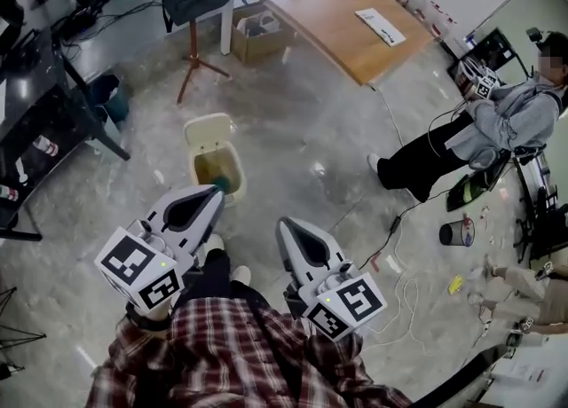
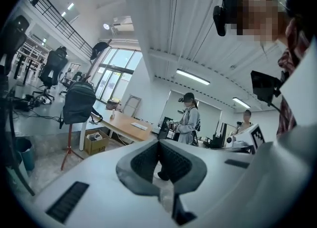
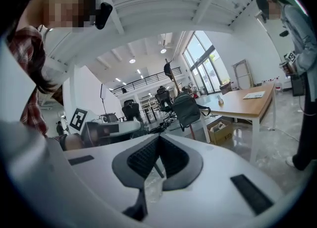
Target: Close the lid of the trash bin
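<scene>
Head view: the trash bin stands on the floor at about 11 o'clock from the picture's centre. Its lid is thrown back at the bin's 12 o'clock side, and the mouth is open with something teal inside. The left tongs lie just short of the bin's near rim, at its 6 o'clock and not touching. The right tongs are near the bin, at its 4 o'clock. A wooden worktop lies well apart at 1 o'clock.

Left gripper view: the left tongs are pressed together with nothing between them. They aim out across the room toward a backpack at 9 o'clock. The bin is out of frame.

Right gripper view: the right tongs also meet, empty, and again no bin shows.

By my reading this is the approach, with the lid not yet touched. The next move calls for dipping one pair of tongs down and forward past the bin's mouth. It would then hook the back of the lid and tip it toward the person until it drops flat.
</scene>
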The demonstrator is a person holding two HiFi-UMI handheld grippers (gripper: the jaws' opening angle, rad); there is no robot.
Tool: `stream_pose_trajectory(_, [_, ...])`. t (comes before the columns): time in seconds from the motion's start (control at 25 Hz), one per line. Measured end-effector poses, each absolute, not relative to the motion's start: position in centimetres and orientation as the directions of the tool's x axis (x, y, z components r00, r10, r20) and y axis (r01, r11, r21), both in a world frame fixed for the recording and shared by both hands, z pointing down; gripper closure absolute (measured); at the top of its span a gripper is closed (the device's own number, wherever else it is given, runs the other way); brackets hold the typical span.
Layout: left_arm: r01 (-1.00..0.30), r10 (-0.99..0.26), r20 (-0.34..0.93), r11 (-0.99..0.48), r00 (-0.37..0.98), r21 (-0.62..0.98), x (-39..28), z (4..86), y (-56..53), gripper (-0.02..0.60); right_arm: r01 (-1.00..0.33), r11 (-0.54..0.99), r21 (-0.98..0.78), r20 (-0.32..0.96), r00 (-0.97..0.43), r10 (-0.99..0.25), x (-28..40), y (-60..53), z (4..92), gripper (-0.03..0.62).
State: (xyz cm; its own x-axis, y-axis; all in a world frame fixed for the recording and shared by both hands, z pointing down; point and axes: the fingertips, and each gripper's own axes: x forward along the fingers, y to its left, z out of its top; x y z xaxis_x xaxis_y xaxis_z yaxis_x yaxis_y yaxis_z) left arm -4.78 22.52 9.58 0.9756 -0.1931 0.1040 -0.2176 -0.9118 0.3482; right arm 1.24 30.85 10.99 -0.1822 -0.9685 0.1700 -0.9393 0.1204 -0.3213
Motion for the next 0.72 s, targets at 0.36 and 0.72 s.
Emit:
stream_pose_trajectory(0.36, [-0.322,-0.300,0.117,-0.877,0.947,0.357,-3.3,11.4,14.4,0.572,-0.917,0.231,-0.326,0.187,-0.302,-0.935,2.8,21.8,12.4,0.582])
stream_pose_trajectory(0.72, [-0.423,-0.426,0.073,-0.832,0.902,0.359,-3.2,10.4,4.0,0.572,-0.883,0.377,-0.278,0.202,-0.438,-0.876,3.4,9.6,11.0,0.582])
